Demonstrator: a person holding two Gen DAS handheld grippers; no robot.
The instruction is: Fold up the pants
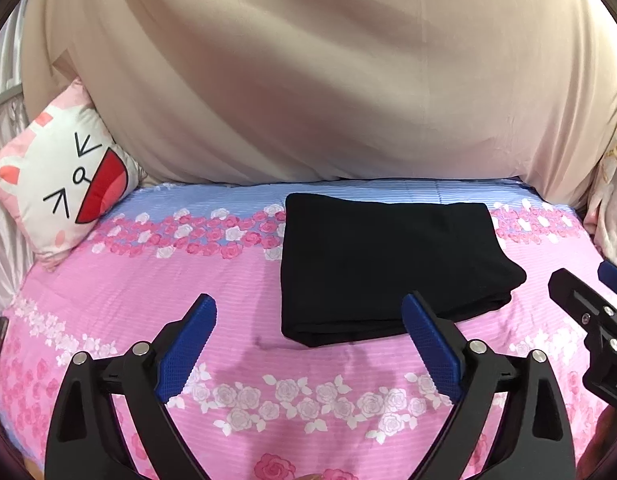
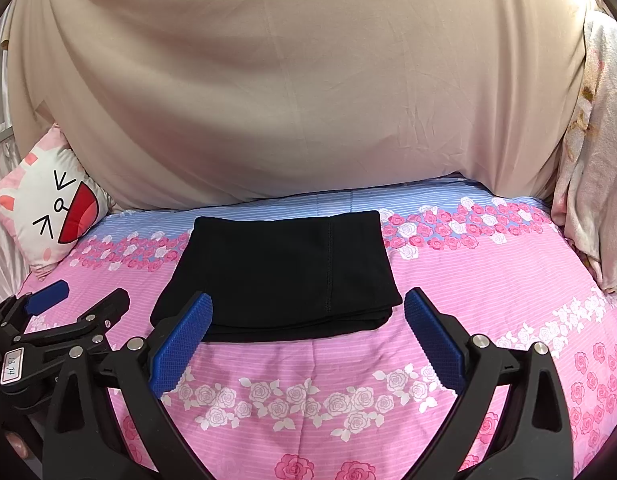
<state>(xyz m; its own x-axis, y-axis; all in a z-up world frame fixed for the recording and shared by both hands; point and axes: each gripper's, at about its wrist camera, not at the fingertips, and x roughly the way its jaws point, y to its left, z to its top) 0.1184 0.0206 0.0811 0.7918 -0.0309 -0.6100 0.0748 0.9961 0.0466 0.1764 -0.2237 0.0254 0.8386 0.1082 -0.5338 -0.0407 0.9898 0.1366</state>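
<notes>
Nearest, the left gripper stands wide with nothing between its blue pads; its lower arms are cut off by the frame edge. The right gripper is likewise spread wide and empty, its base also cropped. Just beyond both, the black pants lie folded into a compact stack on the bed, touching neither gripper; the layers beneath the top fold are hidden. Farther back, a cartoon-face pillow leans at the left, partly tucked behind a beige drape. No containers are present.
</notes>
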